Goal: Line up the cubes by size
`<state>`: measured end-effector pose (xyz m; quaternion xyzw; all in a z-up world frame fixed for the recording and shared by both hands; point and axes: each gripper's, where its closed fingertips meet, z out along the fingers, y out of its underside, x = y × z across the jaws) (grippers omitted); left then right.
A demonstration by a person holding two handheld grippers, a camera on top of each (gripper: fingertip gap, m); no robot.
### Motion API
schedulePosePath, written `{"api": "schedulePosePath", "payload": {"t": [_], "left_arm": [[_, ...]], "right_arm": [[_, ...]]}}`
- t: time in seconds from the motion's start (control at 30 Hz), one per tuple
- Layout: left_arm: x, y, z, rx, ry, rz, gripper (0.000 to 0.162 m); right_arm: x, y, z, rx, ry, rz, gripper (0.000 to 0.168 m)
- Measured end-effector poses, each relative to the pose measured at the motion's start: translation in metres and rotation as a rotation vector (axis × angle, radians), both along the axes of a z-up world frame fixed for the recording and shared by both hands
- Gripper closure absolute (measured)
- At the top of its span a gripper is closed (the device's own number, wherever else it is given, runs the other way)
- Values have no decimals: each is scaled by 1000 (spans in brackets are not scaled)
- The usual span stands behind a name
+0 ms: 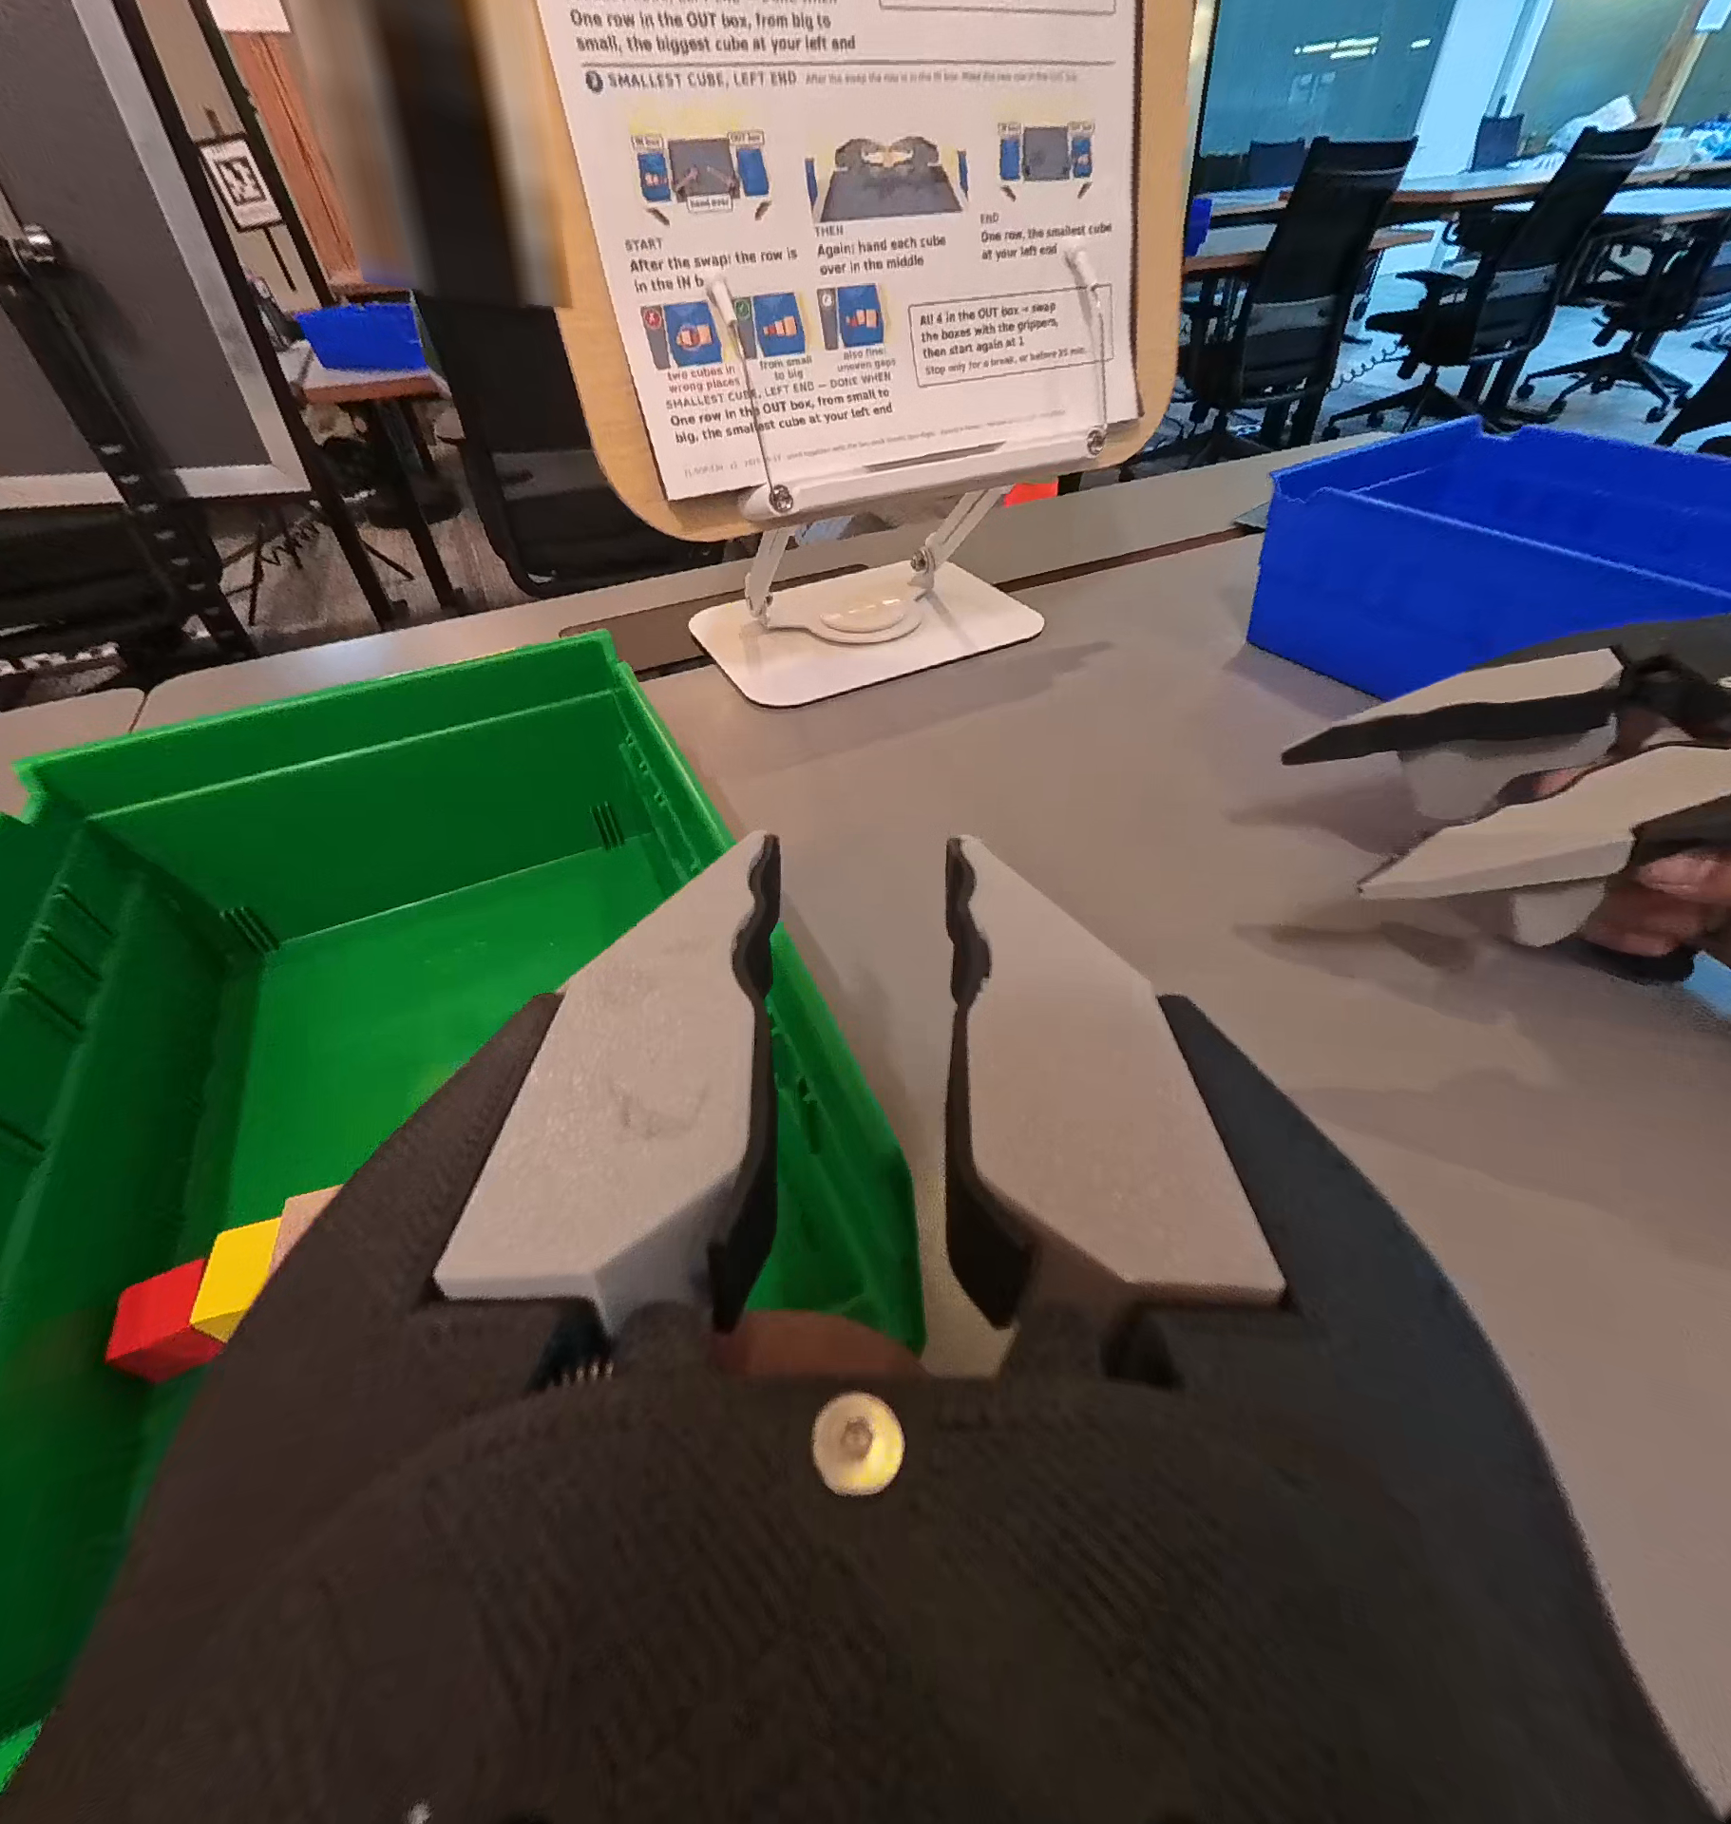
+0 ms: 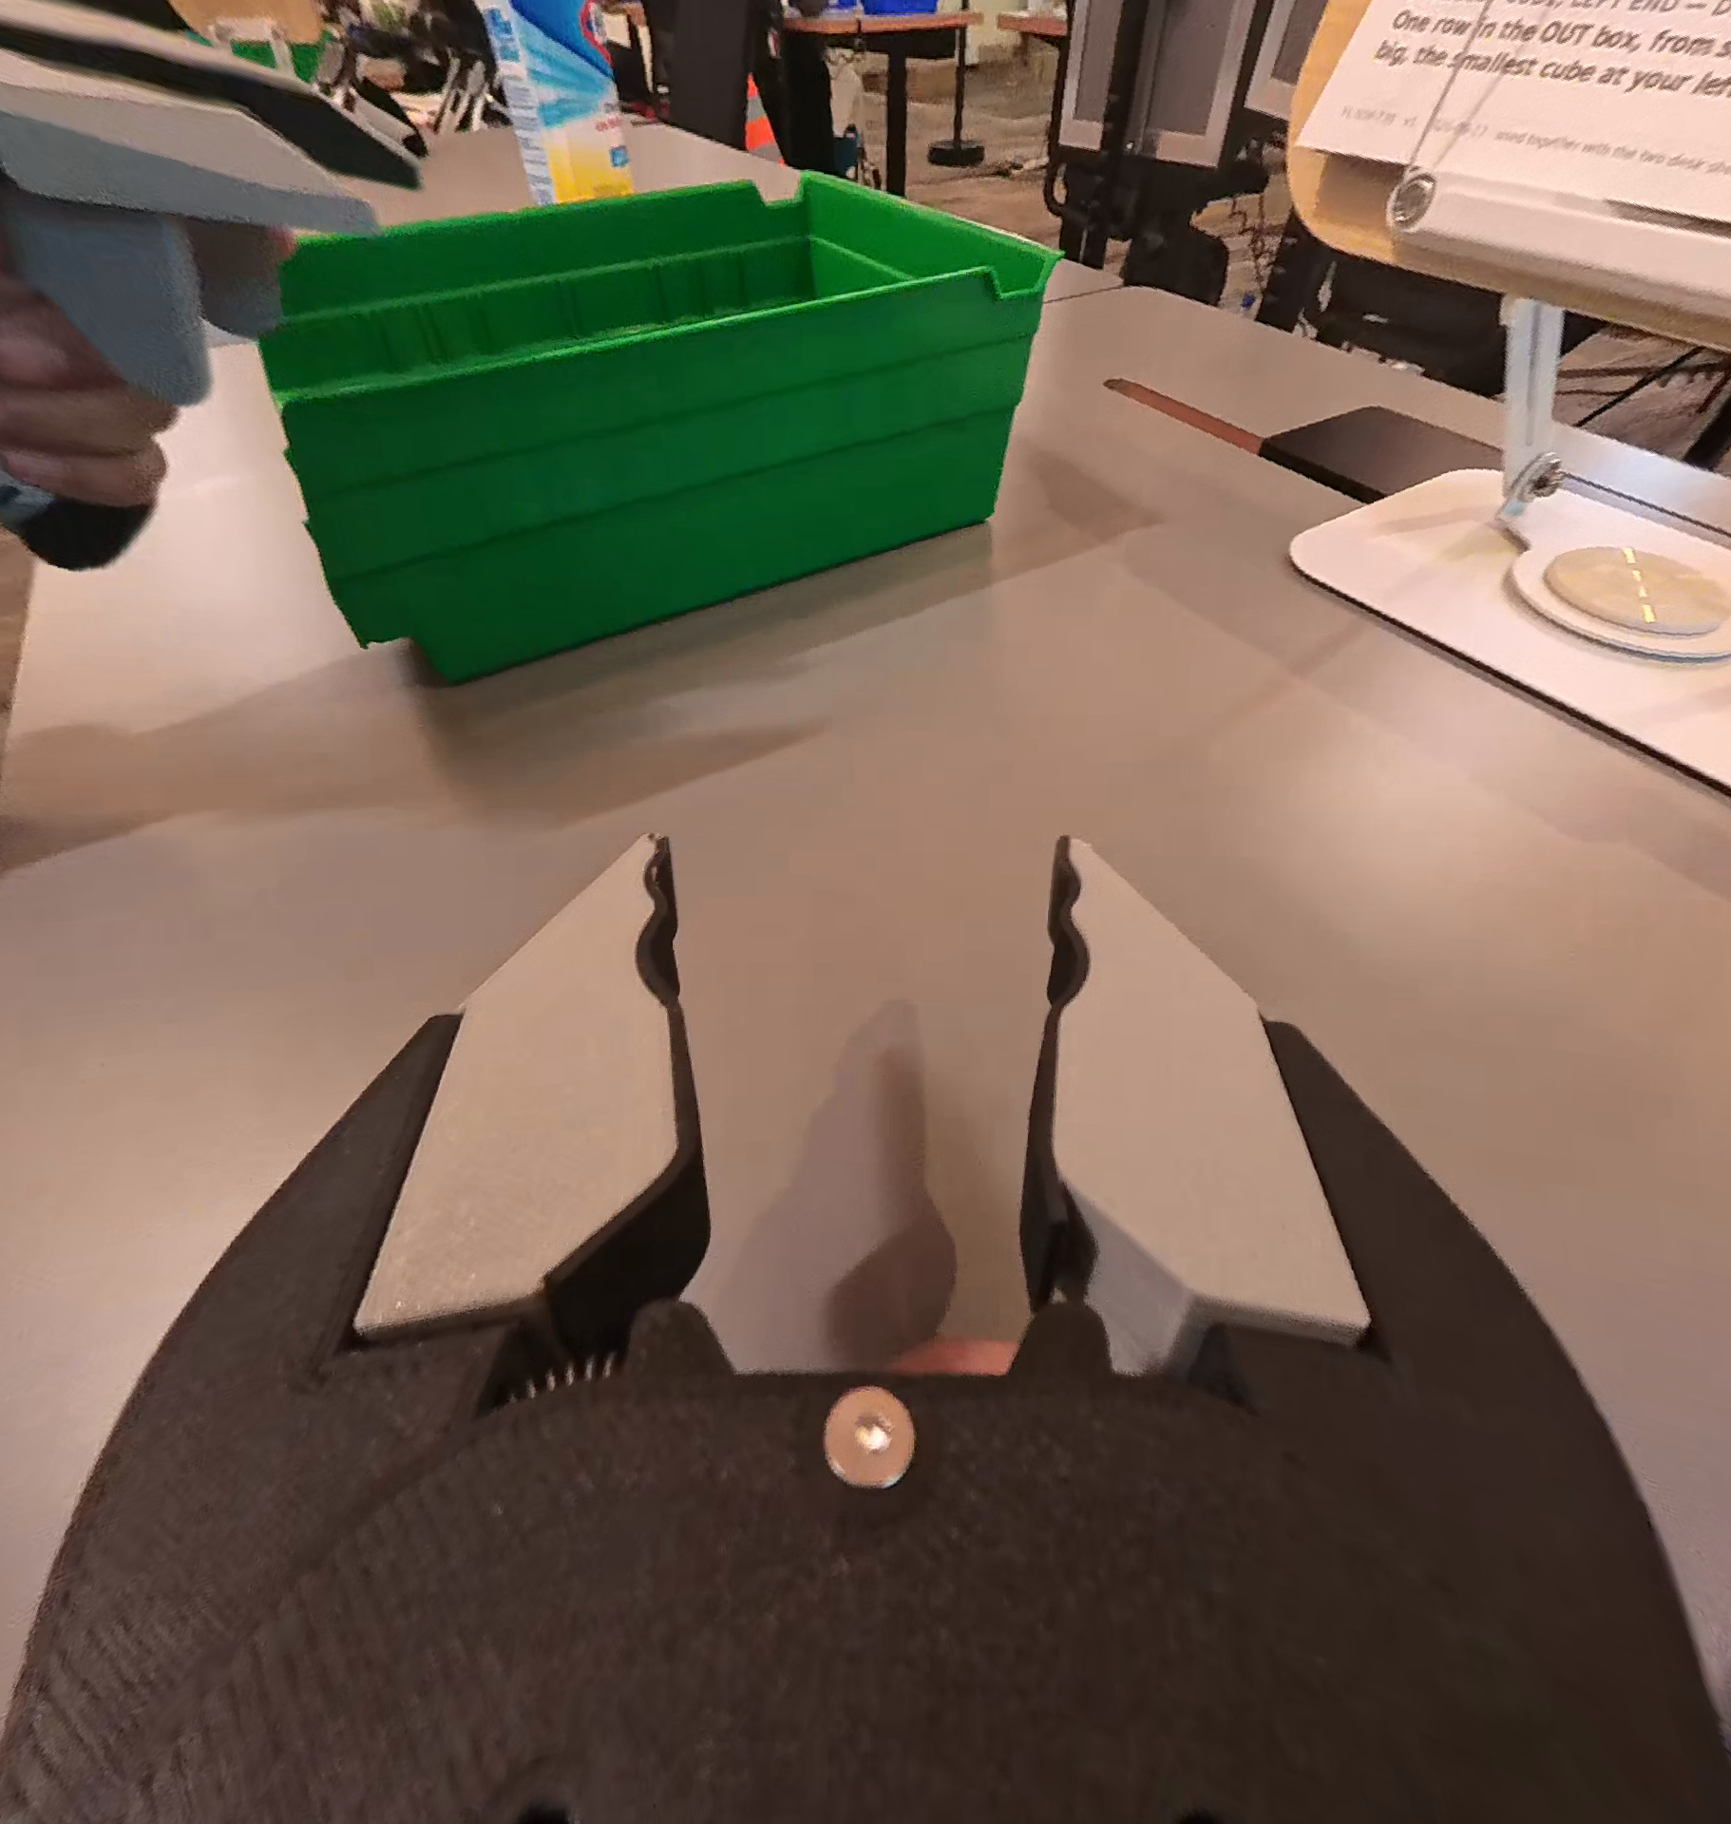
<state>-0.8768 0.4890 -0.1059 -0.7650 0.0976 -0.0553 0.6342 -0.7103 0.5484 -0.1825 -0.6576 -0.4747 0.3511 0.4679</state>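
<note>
Your left gripper [image 1: 857, 869] hangs over the right wall of the green bin [image 1: 329, 770], jaws parted narrowly and empty. Inside, a red cube [image 1: 156, 1318], yellow cube [image 1: 235, 1273] and a tan one [image 1: 299, 1214] touch in a row. Your right gripper [image 2: 862, 859] gapes wide over bare, smooth grey table [image 2: 941, 711]. A printed instruction sheet [image 1: 842, 227] stands beyond, blue bin [image 1: 1493, 553] far right

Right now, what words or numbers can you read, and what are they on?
I won't copy writing; these bear it.
Sheet on the stand: printed words and small pictures.
Bottle behind the green bin: label, blurred.
Square marker at the left: black-and-white pattern, no words.
Blue bin: none seen.
</note>
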Motion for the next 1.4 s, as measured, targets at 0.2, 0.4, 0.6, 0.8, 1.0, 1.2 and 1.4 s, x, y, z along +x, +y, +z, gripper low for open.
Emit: {"api": "schedulePosePath", "payload": {"t": [0.2,0.4,0.6,0.8,1.0,1.2,1.4], "left_arm": [[-9,9,-2,-5,-10,9,131],[4,7,2,0,29,-2,130],[13,-13,12,-10,-13,-54,130],[-1,-50,20,-109,30,-42,123],[2,-75,21,-117,104,-30,124],[-9,-64,34,-144,168,-49,123],[22,-52,49,-41,107,-132,122]], "right_arm": [[-9,-19,0,-53,10,78,93],[-10,-22,7,31,4,65,93],[-7,-25,18,120,21,68,94],[-12,-30,10,64,8,99,93],[-10,-25,7,50,2,83,93],[-8,-22,9,29,20,75,94],[-4,-19,16,70,31,60,94]]}}
